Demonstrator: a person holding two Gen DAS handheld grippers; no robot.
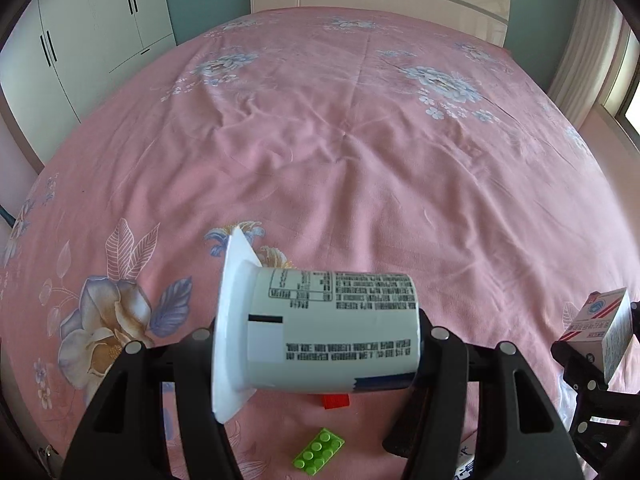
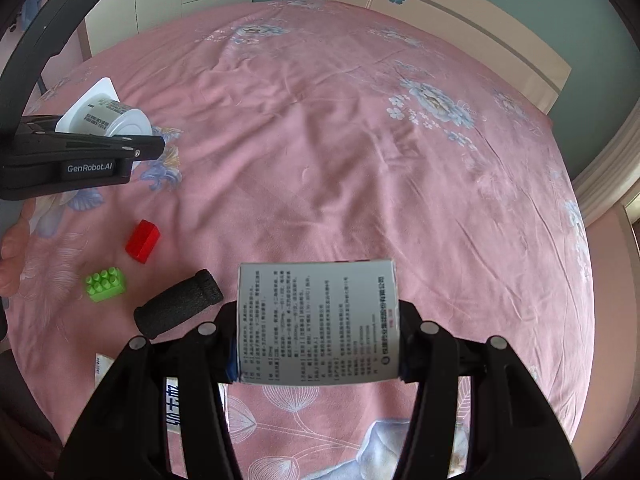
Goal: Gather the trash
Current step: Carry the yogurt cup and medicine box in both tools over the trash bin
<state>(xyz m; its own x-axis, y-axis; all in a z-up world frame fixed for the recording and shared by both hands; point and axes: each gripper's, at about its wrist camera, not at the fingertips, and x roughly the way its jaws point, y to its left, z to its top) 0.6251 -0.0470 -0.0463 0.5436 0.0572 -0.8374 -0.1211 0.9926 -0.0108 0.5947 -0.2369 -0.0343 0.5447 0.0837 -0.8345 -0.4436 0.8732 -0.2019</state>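
Left gripper point(image 1: 320, 340): clamping a white yogurt cup point(image 1: 320, 328) sideways between its fingers.
Right gripper point(image 2: 318, 340): gripping a printed carton point(image 2: 318, 320), lifted above the pink bedspread point(image 2: 360, 140).
Below the left gripper: green brick point(image 1: 318, 450) and red block point(image 1: 335, 401) lying.

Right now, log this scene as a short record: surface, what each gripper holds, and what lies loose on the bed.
surface: pink floral bedsheet
left gripper: shut on white plastic cup, cup on its side, rim toward the left of the left wrist view
right gripper: shut on printed carton box
loose on bed: red block, green studded brick, black foam cylinder
left of the right gripper: printed packaging, partly hidden
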